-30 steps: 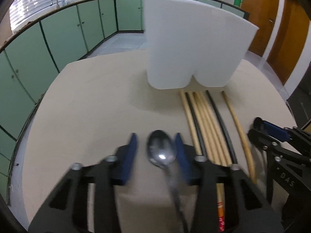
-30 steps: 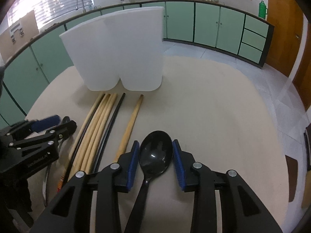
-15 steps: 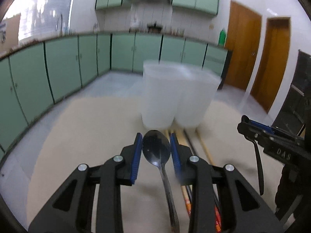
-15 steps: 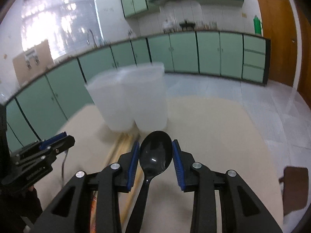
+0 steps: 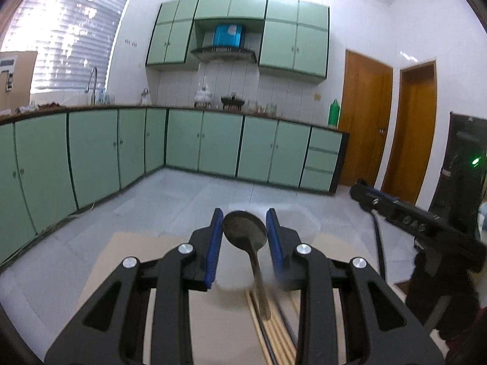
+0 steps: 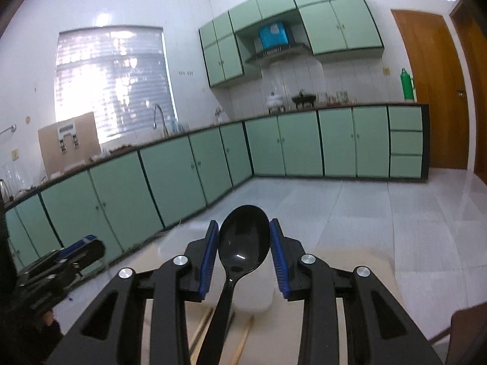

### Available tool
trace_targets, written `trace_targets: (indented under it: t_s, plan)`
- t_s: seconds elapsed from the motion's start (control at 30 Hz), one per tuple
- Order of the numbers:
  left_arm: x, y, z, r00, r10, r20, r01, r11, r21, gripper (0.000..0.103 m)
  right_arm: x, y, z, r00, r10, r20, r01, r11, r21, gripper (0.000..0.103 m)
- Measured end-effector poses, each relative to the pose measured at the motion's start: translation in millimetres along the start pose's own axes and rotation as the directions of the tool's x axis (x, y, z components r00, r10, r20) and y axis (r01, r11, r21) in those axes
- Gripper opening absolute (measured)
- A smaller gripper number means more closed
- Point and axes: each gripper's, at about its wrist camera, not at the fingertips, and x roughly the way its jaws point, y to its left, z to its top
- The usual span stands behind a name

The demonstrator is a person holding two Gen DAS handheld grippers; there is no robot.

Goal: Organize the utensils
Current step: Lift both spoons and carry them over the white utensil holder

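My left gripper [image 5: 244,222] is shut on the bowl of a metal spoon [image 5: 245,233], whose handle hangs down toward me. My right gripper [image 6: 243,223] is shut on the bowl of a black plastic spoon [image 6: 243,245]. Both are held up in the air, nearly level, over a beige table [image 5: 121,261]. A white utensil holder [image 6: 254,299] stands low behind the spoons, blurred in the left wrist view [image 5: 234,272]. Several wooden and black chopsticks [image 5: 274,334] lie on the table below. The right gripper [image 5: 365,196] shows at the right, the left gripper [image 6: 86,246] at the left.
Green base cabinets [image 6: 304,143] run along the walls under a counter with a tap [image 6: 158,118]. Wooden doors [image 5: 411,130] stand at the right. A dark cabinet with a green light [image 5: 468,182] is at the far right. Pale tiled floor [image 6: 395,206] lies beyond the table.
Both grippers have risen with their spoons and tipped up from the tabletop toward the room. The white holder and chopsticks have slid to the bottom of both views.
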Motion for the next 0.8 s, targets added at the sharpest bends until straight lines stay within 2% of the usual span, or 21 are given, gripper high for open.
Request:
trace_targets:
  t_s: [0.17, 0.33, 0.6, 0.8]
  plan:
    - [5.0, -7.6, 46.1, 0.995, 0.000, 0.101, -0.003, 0.999, 0.033, 0.028, 25.7, 2.2, 28.2, 0.997, -0.012, 0.079, 0.014, 1.000, -0.023, 0.034]
    - [32.9, -16.1, 72.6, 0.991, 0.004, 0.137, -0.012, 0.998, 0.063, 0.028, 63.5, 5.7, 40.0, 0.993, -0.051, 0.106, 0.058, 0.997, -0.055, 0.034]
    - [96.6, -11.3, 63.7, 0.998, 0.020, 0.062, -0.023, 0.998, 0.062, 0.028, 117.2, 6.6, 27.2, 0.992, -0.094, 0.086, 0.101, 0.991, -0.087, 0.034]
    - [129.7, 2.2, 40.4, 0.999, 0.035, -0.010, -0.034, 0.998, 0.060, 0.028, 130.3, 6.3, 9.7, 0.994, -0.097, 0.046, 0.101, 0.989, -0.104, 0.034]
